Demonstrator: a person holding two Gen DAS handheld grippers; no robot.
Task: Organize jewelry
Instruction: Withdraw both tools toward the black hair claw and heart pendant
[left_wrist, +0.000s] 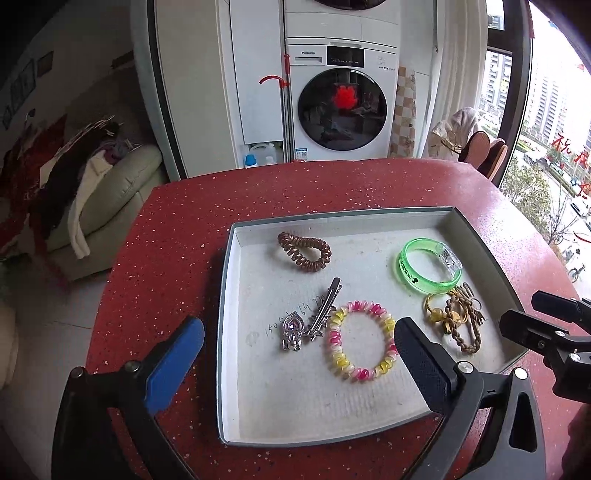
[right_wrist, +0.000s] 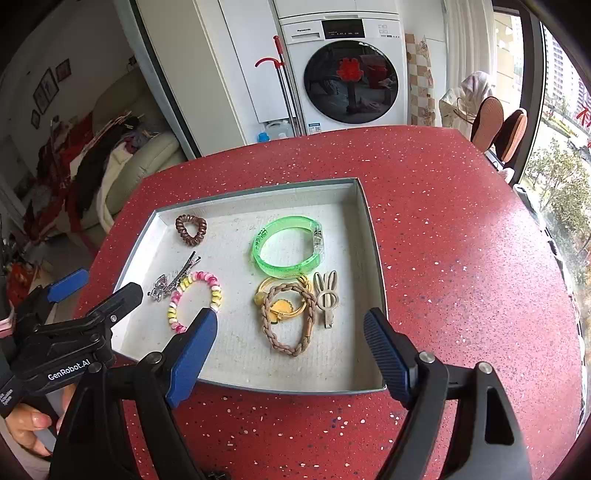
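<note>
A shallow white tray (left_wrist: 231, 280) (right_wrist: 369, 236) on the red table holds a brown coil hair tie (left_wrist: 304, 252) (right_wrist: 191, 229), a green bangle (left_wrist: 430, 270) (right_wrist: 286, 246), a silver hair clip (left_wrist: 325, 310) (right_wrist: 173, 278), a silver heart charm (left_wrist: 291, 330), a pink-yellow coil bracelet (left_wrist: 360, 339) (right_wrist: 194, 299), a braided tan hair tie (left_wrist: 463, 325) (right_wrist: 290, 321) over a gold ring, and a beige bunny clip (right_wrist: 327, 295). My left gripper (left_wrist: 299, 354) is open and empty over the tray's near left. My right gripper (right_wrist: 290, 347) is open and empty above the tray's near edge.
The red speckled table (right_wrist: 461, 258) extends right of the tray. A washing machine (left_wrist: 341, 107) stands behind, a sofa with clothes (left_wrist: 92, 184) to the left, a window (left_wrist: 554, 147) to the right. The right gripper's body (left_wrist: 546, 332) shows at the left view's right edge.
</note>
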